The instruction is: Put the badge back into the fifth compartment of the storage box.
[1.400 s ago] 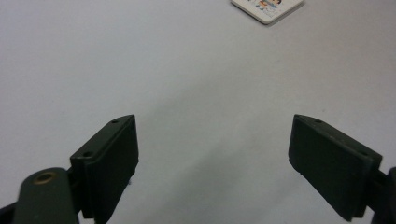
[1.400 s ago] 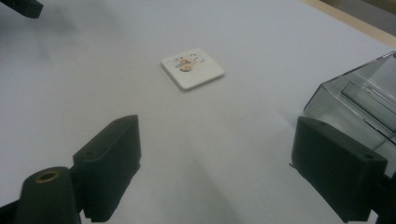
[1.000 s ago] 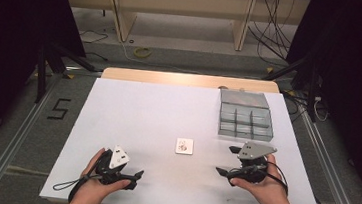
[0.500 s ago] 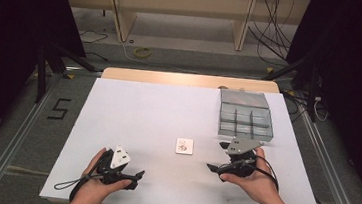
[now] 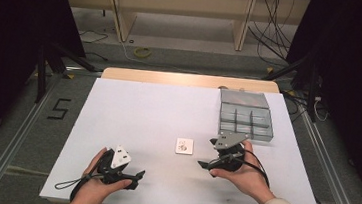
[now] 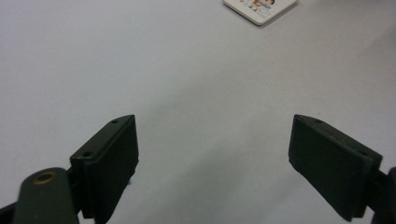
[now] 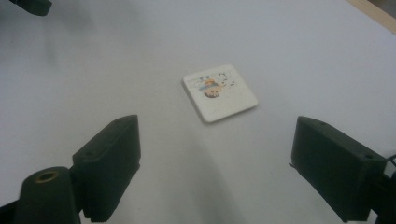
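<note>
A small white square tile (image 5: 184,145) with a little colour picture lies flat near the middle of the white table (image 5: 147,114). My right gripper (image 5: 206,164) is just right of it, open, jaws pointing left toward it; in the right gripper view the tile (image 7: 219,92) lies ahead, between and beyond the jaws. My left gripper (image 5: 136,177) rests low near the front edge at the left, open with nothing between its jaws (image 6: 212,163). The left gripper view catches the tile's corner (image 6: 260,8) at the top.
A grey compartment tray (image 5: 246,115) stands at the table's back right, behind my right hand. A wooden strip (image 5: 191,80) runs along the far edge. Shelving legs and cables lie on the floor beyond. Metal rails flank the table.
My right gripper has slid left and slightly toward the front, closing in on the tile from the right. The left gripper has stayed put.
</note>
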{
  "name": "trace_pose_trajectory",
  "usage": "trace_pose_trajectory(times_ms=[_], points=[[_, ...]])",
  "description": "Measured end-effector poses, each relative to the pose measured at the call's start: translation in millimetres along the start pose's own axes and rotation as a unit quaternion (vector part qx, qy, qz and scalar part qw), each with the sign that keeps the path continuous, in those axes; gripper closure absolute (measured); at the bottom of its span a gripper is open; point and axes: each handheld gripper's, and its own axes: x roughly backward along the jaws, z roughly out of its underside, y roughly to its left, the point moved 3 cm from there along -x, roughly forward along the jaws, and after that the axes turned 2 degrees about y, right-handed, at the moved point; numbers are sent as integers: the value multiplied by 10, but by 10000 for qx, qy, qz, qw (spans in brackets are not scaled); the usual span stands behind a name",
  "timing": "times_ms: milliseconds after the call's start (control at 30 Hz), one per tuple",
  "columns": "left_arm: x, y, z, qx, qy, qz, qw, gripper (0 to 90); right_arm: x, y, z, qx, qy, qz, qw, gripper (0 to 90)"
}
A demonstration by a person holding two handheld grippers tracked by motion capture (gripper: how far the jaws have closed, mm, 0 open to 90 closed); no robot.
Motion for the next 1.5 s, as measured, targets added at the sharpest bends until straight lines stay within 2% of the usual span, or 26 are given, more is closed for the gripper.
trace_pose_trajectory(times_ms=[333, 600, 900, 1233, 1500], points=[[-2, 1, 2, 12, -8, 12, 10000, 154, -153, -28, -129, 110, 133, -84, 9998, 165], [-3, 2, 3, 21, -15, 24, 10000, 154, -334, -66, -222, 205, 394, -214, 9988, 165], [-5, 1, 3, 8, -4, 41, 10000, 154, -459, -100, -315, 253, 558, -324, 9976, 166], [-8, 0, 1, 3, -4, 64, 10000, 154, -672, -118, -429, 418, 921, -513, 9936, 166], [-11, -3, 0, 2, -16, 63, 10000, 154, -823, -163, -468, 511, 1286, -622, 9884, 167]])
